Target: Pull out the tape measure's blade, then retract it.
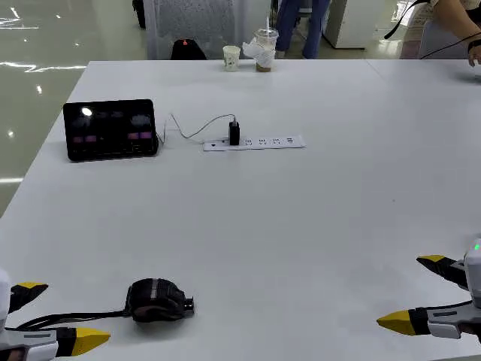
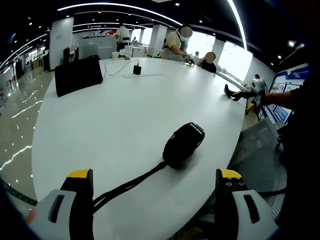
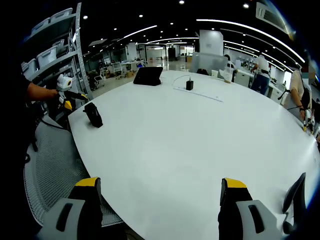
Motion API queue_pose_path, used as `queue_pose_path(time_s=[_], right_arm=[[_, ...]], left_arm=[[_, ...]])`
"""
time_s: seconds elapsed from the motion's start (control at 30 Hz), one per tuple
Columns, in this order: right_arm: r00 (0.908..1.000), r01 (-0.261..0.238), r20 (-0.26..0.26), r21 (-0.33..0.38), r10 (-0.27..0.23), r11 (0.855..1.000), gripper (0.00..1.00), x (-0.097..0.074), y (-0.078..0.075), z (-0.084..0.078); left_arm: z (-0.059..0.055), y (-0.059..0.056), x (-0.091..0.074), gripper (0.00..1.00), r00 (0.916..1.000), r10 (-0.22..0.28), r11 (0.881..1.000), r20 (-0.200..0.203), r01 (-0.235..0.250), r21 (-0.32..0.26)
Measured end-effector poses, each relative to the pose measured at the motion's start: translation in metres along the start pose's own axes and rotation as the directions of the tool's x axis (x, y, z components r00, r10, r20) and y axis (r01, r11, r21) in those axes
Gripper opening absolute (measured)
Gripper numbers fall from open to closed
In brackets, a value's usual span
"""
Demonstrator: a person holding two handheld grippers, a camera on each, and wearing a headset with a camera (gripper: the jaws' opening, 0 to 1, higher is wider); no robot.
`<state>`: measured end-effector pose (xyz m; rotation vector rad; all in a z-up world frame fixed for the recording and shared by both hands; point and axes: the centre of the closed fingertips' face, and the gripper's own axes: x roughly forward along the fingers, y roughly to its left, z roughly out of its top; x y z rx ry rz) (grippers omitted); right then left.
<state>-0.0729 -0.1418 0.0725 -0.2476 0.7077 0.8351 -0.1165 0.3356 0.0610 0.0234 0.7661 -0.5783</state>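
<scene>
A black tape measure (image 1: 156,299) lies on the white table (image 1: 263,218) near its front left, with a black strap trailing left toward my left gripper (image 1: 56,316). That gripper is open, a short way left of the case and not touching it. In the left gripper view the tape measure (image 2: 183,144) sits ahead between the yellow-tipped jaws of my left gripper (image 2: 155,181), its strap running back toward the camera. My right gripper (image 1: 421,292) is open at the front right, far from the case. The right gripper view has the tape measure (image 3: 93,114) small at the table's left edge beyond my right gripper (image 3: 161,189).
A black tablet (image 1: 110,128) stands at the back left. A white power strip (image 1: 254,142) with a black plug and cable lies mid-table. Two cups (image 1: 248,53) stand at the far edge. A person's arm (image 1: 451,22) reaches over the back right corner.
</scene>
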Motion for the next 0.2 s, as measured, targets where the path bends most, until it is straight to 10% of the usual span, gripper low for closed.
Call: queue_pose_path(time_s=[0.2], right_arm=[[1.0000, -0.003, -0.004, 0.004, 0.003, 1.000, 0.99, 0.0000, -0.0012, -0.0035]], left_arm=[[-0.0008, 0.0000, -0.0009, 0.99, 1.0000, 0.001, 1.000, -0.002, -0.001, -0.001]])
